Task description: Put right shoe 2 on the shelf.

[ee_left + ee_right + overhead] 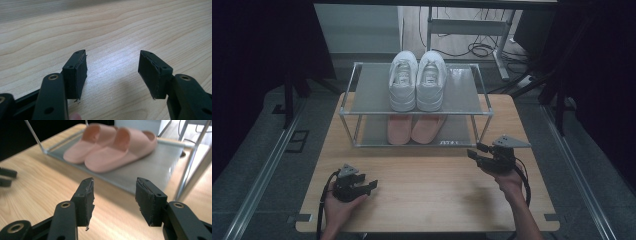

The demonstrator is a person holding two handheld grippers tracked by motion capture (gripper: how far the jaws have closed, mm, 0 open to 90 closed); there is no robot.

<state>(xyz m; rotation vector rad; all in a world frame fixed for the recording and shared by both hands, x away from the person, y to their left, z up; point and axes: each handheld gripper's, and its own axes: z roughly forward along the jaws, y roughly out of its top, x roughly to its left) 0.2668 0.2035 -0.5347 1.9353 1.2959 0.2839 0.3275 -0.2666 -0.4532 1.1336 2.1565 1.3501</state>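
A two-tier metal shoe rack (347,102) stands at the far half of the wooden table (427,195). White sneakers (418,80) sit side by side on its top shelf. Pink slides (414,128) (112,147) rest on the lower shelf. My left gripper (369,186) (112,72) lies low over the near left of the table, open, with bare wood between its jaws. Held by a hand at the right, my right gripper (477,151) (113,200) is open too and points toward the rack's lower shelf, a short way in front of the slides.
Dark curtains flank the table on both sides. Behind the rack stand a metal desk frame (467,25) and loose cables (479,49) on the floor. Rails run along the floor left and right of the table.
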